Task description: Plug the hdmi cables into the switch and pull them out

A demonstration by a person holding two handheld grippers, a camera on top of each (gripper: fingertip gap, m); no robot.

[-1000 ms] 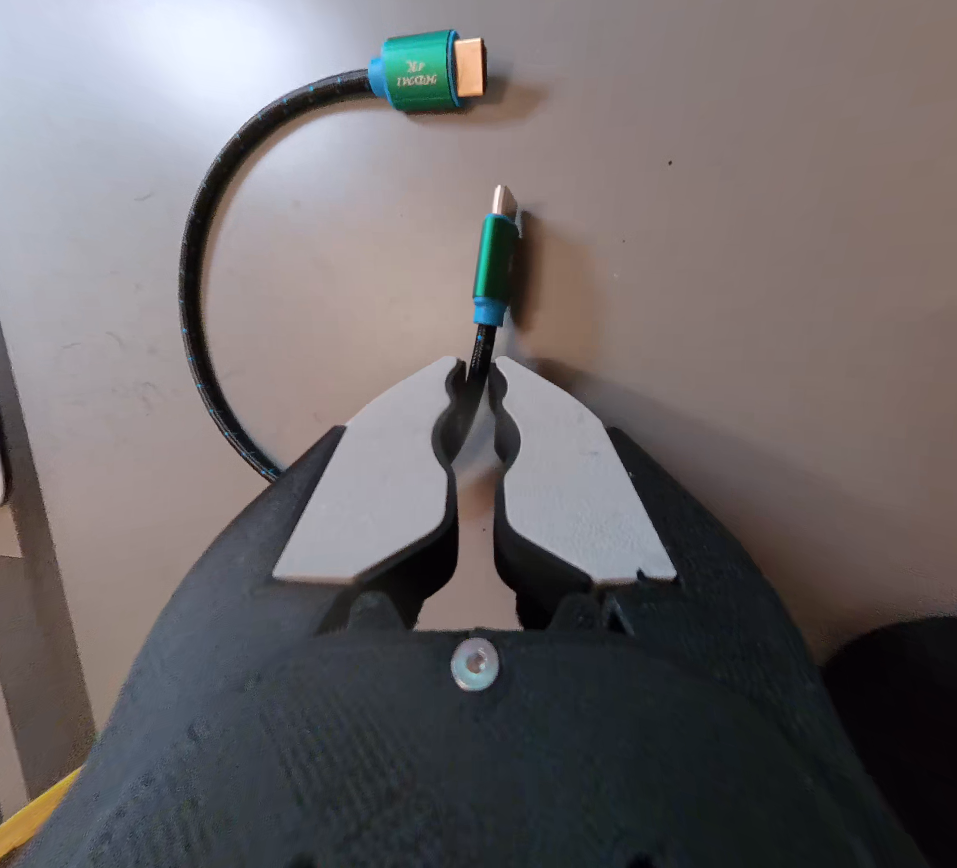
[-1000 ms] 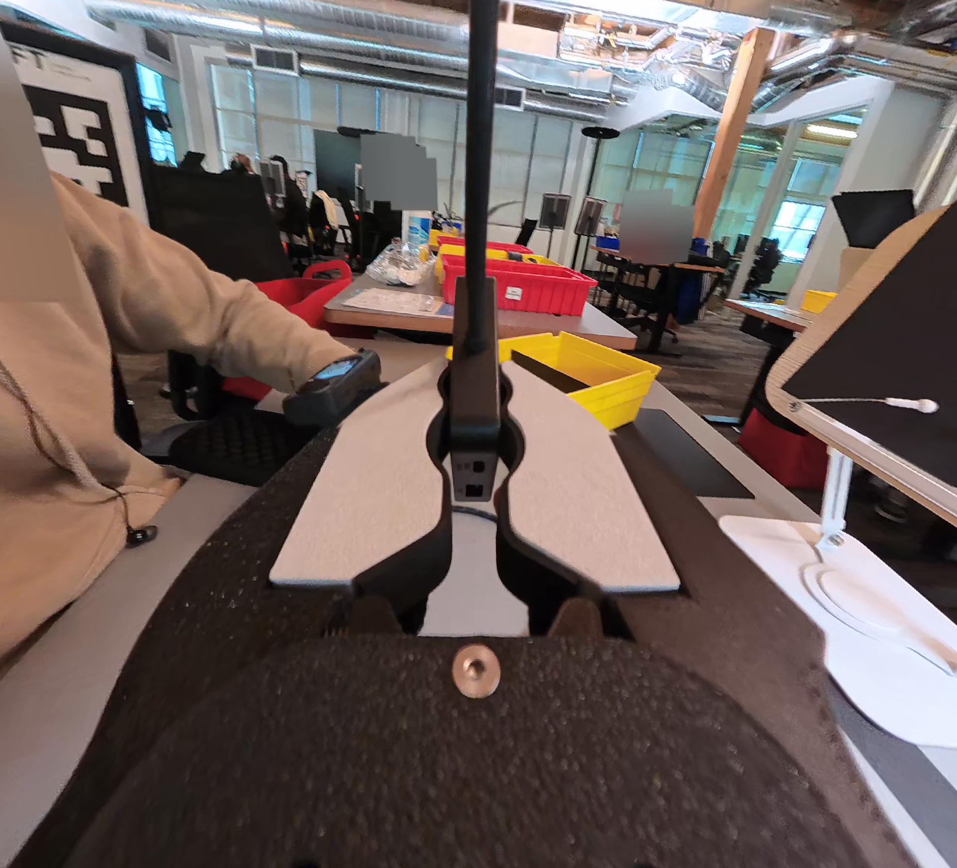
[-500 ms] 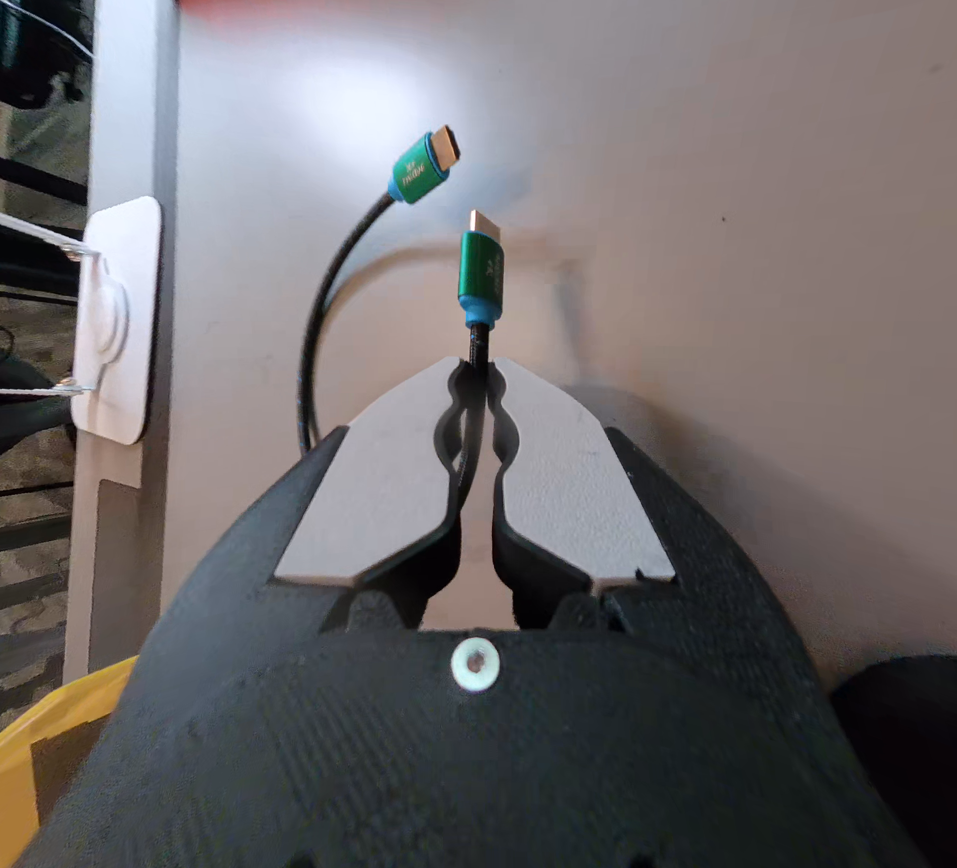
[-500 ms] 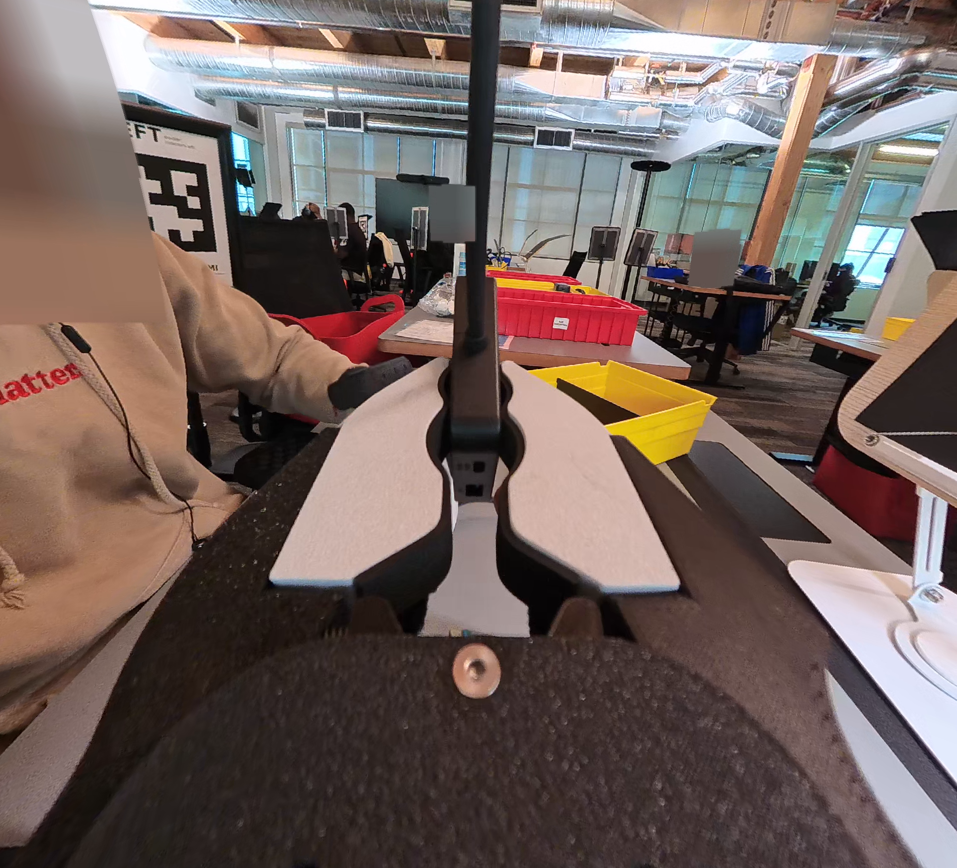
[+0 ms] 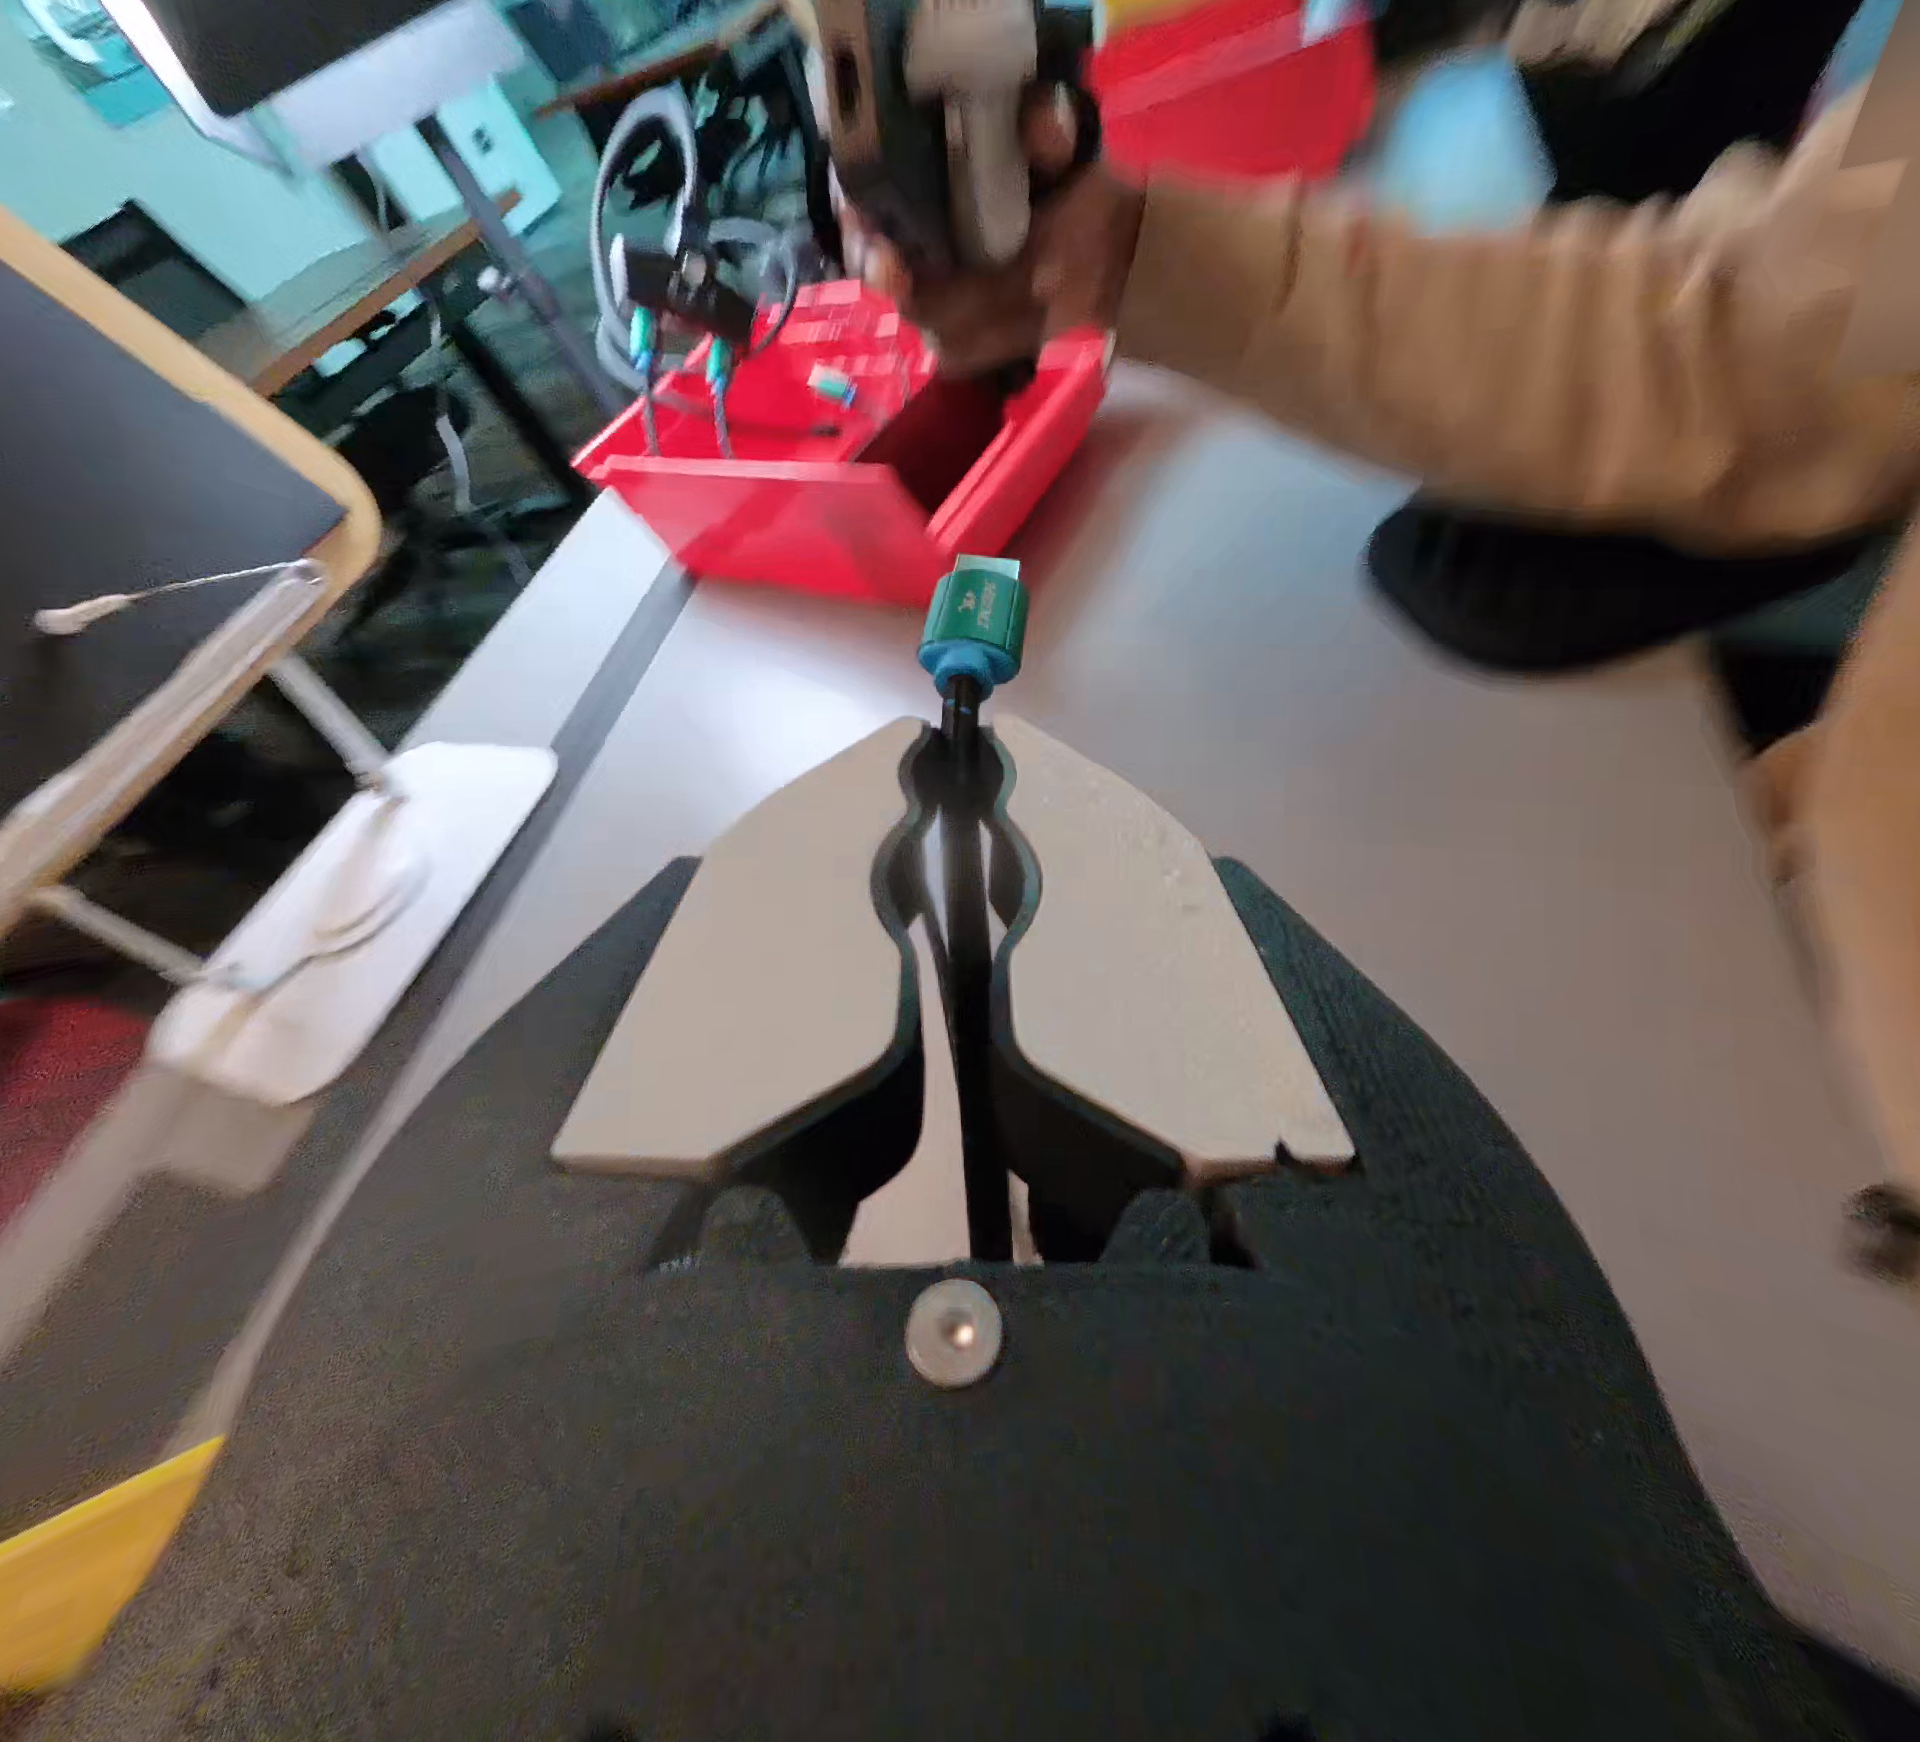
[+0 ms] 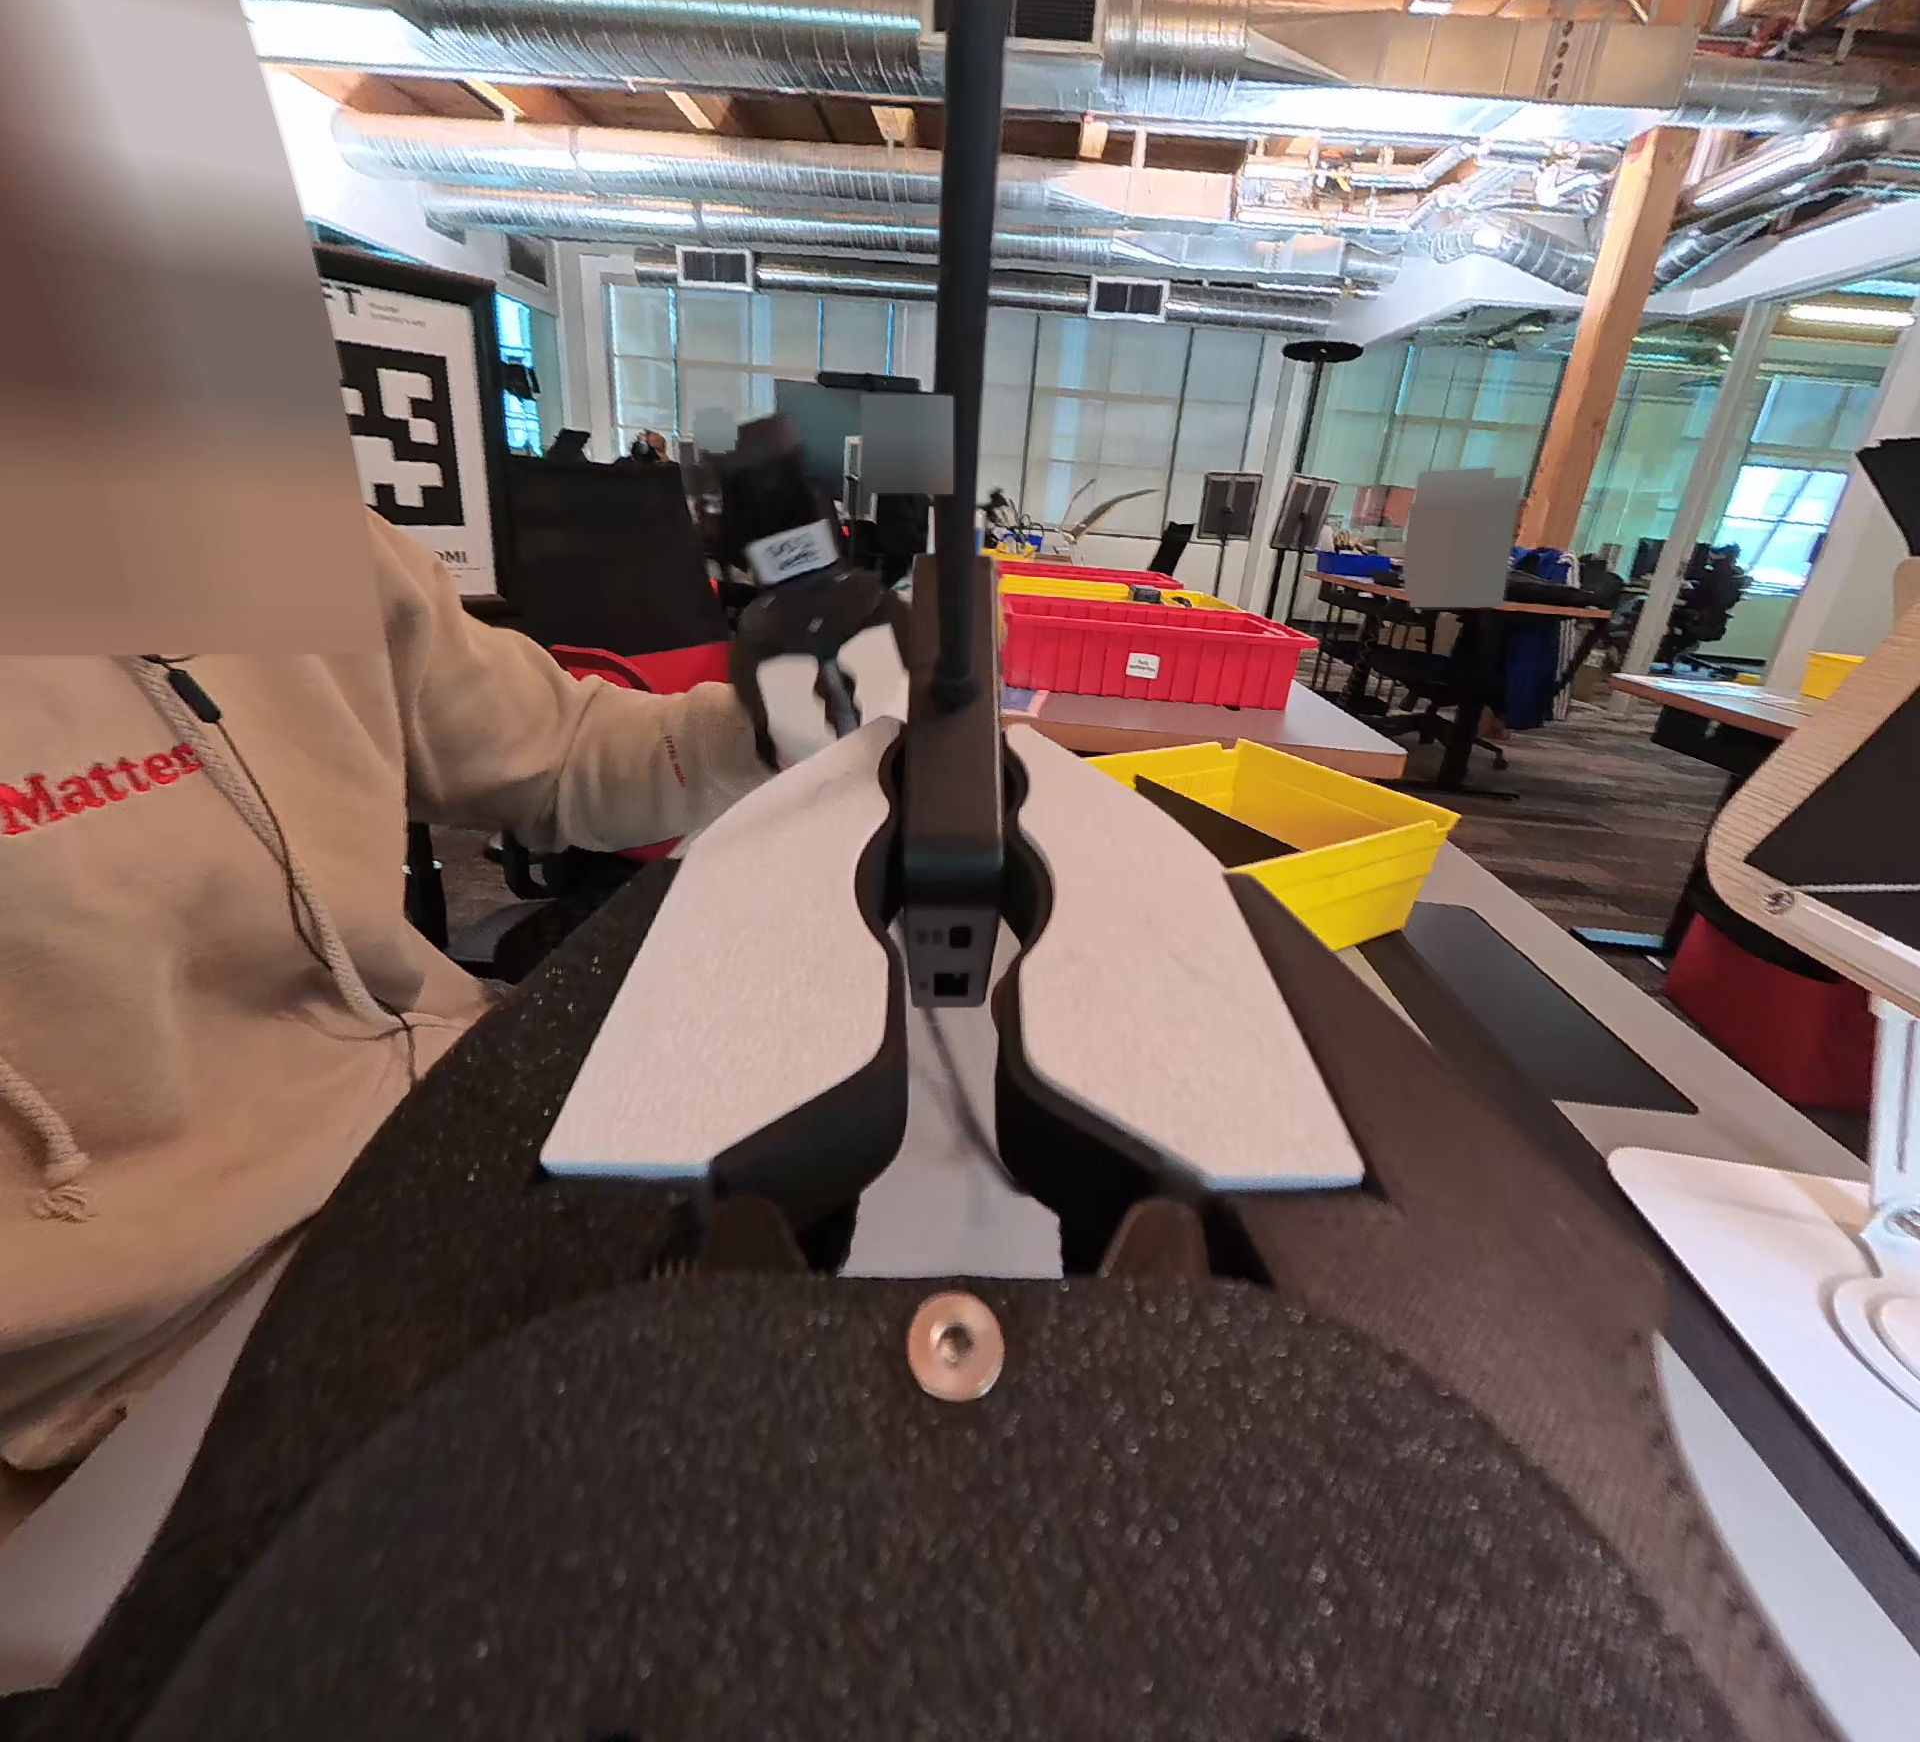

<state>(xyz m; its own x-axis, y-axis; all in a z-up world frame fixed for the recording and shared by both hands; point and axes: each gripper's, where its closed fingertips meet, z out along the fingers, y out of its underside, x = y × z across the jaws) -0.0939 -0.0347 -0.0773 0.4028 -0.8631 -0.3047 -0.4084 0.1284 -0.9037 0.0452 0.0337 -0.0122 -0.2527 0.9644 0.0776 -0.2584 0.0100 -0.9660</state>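
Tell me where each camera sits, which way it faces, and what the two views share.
Left wrist view: on the left gripper, facing across the grey table at a red bin; it holds the HDMI cable; a tan sleeve shows.
Right wrist view: on the right gripper, facing level across the office; it holds the black switch.
Shared: each view shows the other gripper and the sleeve.

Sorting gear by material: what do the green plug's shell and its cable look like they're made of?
The plug shell looks like anodised metal: an even green satin sheen, with a blue collar, probably plastic, at its base. The cable looks dark with blue flecks near the collar, suggesting a braided jacket; blur leaves that open.
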